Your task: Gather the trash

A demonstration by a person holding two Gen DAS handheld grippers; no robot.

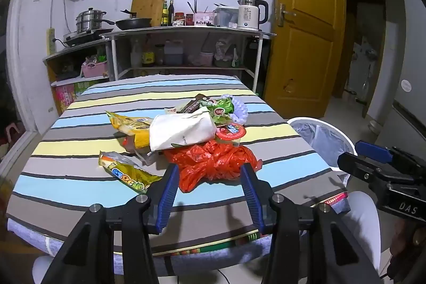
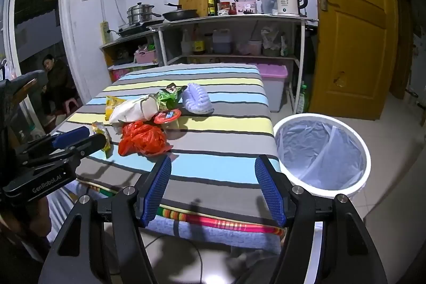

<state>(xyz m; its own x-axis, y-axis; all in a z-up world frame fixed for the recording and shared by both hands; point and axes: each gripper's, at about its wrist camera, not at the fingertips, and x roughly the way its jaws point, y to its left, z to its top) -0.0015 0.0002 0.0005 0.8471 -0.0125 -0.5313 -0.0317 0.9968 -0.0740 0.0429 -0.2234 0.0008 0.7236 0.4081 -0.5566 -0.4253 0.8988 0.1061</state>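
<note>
A heap of trash lies on the striped table (image 1: 80,185): a crumpled red plastic bag (image 1: 213,161), a white paper bag (image 1: 181,131), yellow snack wrappers (image 1: 127,172), a green wrapper (image 1: 221,112) and a red round lid (image 1: 230,131). My left gripper (image 1: 210,171) is open, its fingers on either side of the red bag's near edge. My right gripper (image 2: 213,164) is open and empty over the table's near right corner. The red bag (image 2: 142,141) lies ahead to its left. A white bin (image 2: 322,153) with a liner stands on the floor to the right.
A pale purple slipper (image 2: 198,99) lies behind the heap. A shelf unit with pots, bottles and a kettle (image 1: 250,13) stands against the back wall. A wooden door (image 1: 300,25) is at the right. A person (image 2: 54,79) sits at the far left.
</note>
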